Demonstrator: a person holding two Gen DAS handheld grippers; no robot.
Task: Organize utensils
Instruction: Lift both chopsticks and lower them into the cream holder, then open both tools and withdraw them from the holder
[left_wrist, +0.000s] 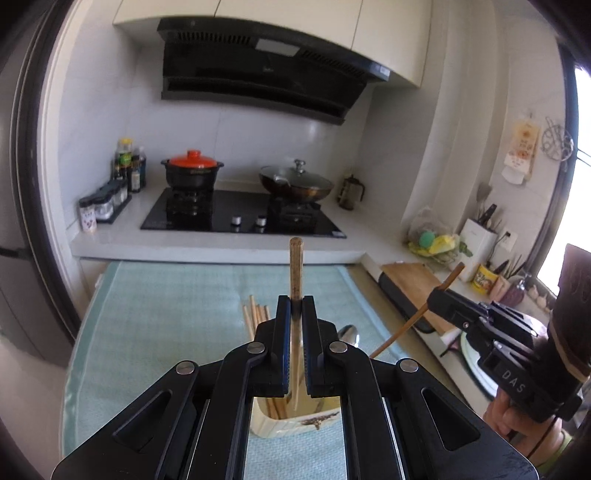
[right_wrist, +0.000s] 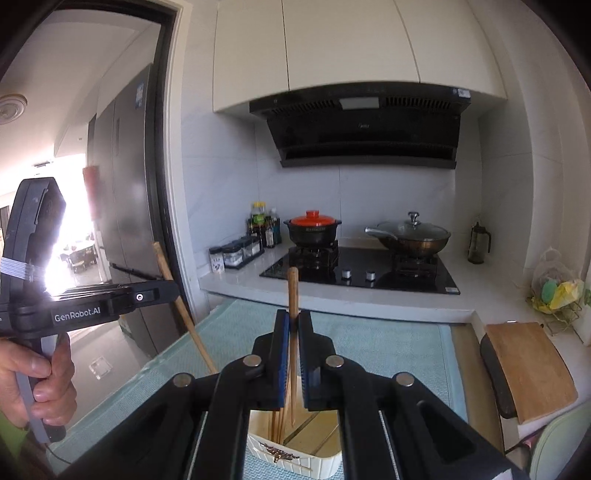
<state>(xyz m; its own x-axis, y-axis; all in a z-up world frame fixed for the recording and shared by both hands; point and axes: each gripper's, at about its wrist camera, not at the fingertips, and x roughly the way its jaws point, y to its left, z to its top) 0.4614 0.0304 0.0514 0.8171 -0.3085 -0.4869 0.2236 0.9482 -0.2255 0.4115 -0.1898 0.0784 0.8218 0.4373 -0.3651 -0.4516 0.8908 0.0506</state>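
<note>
My left gripper (left_wrist: 296, 301) is shut on a wooden chopstick (left_wrist: 296, 266), held upright with its thin end down in the cream utensil holder (left_wrist: 291, 424). Several chopsticks (left_wrist: 255, 314) stand in that holder, and a metal spoon (left_wrist: 349, 334) shows beside it. My right gripper (right_wrist: 293, 317) is shut on another wooden chopstick (right_wrist: 293, 291), also upright over the same cream holder (right_wrist: 295, 454), where several chopsticks (right_wrist: 280, 421) stand. The right gripper shows at the right in the left wrist view (left_wrist: 436, 295) with its chopstick (left_wrist: 402, 328). The left gripper appears at the left in the right wrist view (right_wrist: 162, 290).
The holder stands on a light blue mat (left_wrist: 166, 314) over a table. Behind are the stove counter (left_wrist: 221, 247) with a red-lidded pot (left_wrist: 192, 170) and a wok (left_wrist: 295, 181). A wooden cutting board (right_wrist: 528, 365) lies on the right. A refrigerator (right_wrist: 125, 206) stands left.
</note>
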